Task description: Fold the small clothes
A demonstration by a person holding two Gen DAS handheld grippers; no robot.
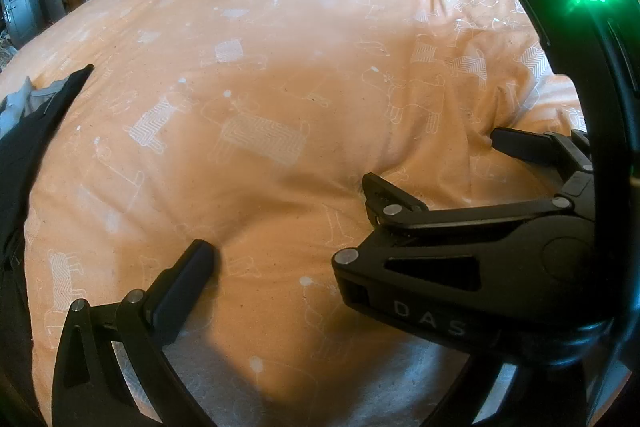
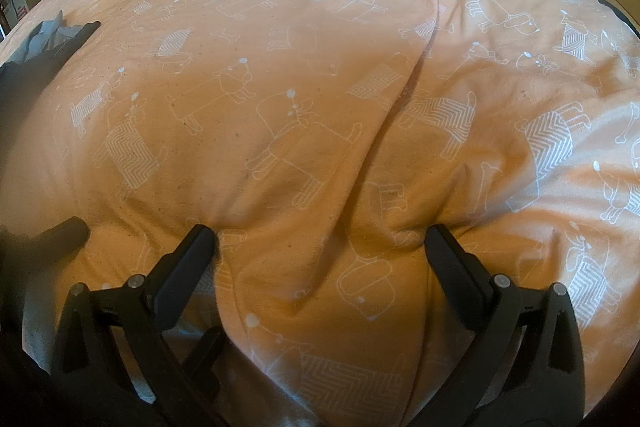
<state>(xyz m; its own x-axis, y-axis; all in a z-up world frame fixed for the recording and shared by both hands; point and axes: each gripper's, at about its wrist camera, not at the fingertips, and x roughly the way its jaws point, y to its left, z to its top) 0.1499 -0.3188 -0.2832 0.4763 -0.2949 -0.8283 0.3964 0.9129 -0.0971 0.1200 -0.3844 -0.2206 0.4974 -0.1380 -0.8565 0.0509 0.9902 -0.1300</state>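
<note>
Both grippers are hovering low over the bed, above the orange dog-print duvet [image 2: 304, 75], and neither is holding anything.

Right gripper [image 2: 320, 239]: fingers [image 2: 456, 267] are spread wide apart, tips sitting just above or lightly on a puckered ridge of the duvet. Nothing is between them but bedding. It's also showing from the side in the left wrist view [image 1: 432, 163], spread the same way.

Left gripper [image 1: 280, 259]: only one of its fingers [image 1: 180, 287] is showing in its own view; the other is hidden behind the right gripper's body. A dark blurred finger is showing at the left edge of the right wrist view, with nothing gripped on it. I'm judging the left fingers apart and empty, from the wide offset of the one that's showing.

Clothes: a pile of dark and grey clothes [image 2: 48, 47] is lying at the far-left edge of the duvet, well apart from both grippers. It's looking bunched, not folded, though it's too small and edge-distorted to be sure. Same pile is showing at the left edge of the left wrist view [image 1: 28, 115].

Progress, as I'm reading it: nothing folded is showing anywhere on the duvet and no item is laid flat in the middle. Still needing doing: fetching an item from the pile, spreading it on the duvet, folding it.
</note>
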